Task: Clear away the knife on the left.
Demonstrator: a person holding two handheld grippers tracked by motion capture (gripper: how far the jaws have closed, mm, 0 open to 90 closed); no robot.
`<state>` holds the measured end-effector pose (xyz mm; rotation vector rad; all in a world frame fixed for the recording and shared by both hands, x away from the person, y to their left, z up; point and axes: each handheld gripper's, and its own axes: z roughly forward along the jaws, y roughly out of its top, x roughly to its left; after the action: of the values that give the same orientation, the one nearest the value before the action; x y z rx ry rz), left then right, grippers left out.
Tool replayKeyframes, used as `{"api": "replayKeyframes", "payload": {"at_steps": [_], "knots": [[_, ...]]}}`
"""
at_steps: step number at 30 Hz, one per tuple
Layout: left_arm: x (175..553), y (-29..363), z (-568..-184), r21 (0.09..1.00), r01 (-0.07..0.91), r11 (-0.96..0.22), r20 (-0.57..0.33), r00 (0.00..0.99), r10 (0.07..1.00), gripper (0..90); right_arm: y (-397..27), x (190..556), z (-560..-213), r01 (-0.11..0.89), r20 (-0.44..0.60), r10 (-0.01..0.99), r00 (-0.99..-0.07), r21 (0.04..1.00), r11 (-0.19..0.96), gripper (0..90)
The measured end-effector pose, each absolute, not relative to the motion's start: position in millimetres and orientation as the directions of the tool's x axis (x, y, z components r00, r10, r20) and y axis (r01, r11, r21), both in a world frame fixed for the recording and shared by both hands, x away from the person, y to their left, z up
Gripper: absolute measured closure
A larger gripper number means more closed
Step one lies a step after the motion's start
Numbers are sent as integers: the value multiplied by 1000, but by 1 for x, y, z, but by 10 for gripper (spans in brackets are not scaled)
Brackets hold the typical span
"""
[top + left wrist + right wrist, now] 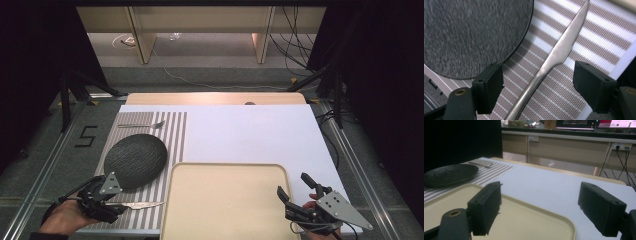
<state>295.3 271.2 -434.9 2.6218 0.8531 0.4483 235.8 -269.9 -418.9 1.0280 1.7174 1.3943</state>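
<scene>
A silver table knife point(564, 47) lies on the striped placemat point(599, 37), its handle running down between the jaws of my left gripper point(537, 85). Those jaws stand open on either side of the handle, apart from it. In the high view the knife point(145, 204) lies at the mat's near edge, with the left gripper point(119, 206) over its handle end. A dark textured plate point(135, 160) sits just beyond it. My right gripper point(295, 186) hovers open and empty over the near right corner of the beige tray point(230, 172).
A fork point(142, 125) lies at the far end of the placemat point(175, 135). White table surface point(250, 132) stretches behind the tray. In the right gripper view the tray rim point(564, 222) is below the jaws, the plate point(449, 173) far left.
</scene>
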Motion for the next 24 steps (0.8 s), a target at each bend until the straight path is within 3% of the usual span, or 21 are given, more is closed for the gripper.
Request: {"api": "replayKeyframes", "payload": {"at_steps": [7, 24], "knots": [[303, 282, -449, 355, 541, -763, 182, 761, 623, 283, -270, 237, -419, 154, -28, 894, -447, 982, 108, 199], [313, 283, -460, 282, 556, -782, 133, 784, 606, 490, -269, 237, -420, 160, -27, 891, -454, 981, 111, 204]]}}
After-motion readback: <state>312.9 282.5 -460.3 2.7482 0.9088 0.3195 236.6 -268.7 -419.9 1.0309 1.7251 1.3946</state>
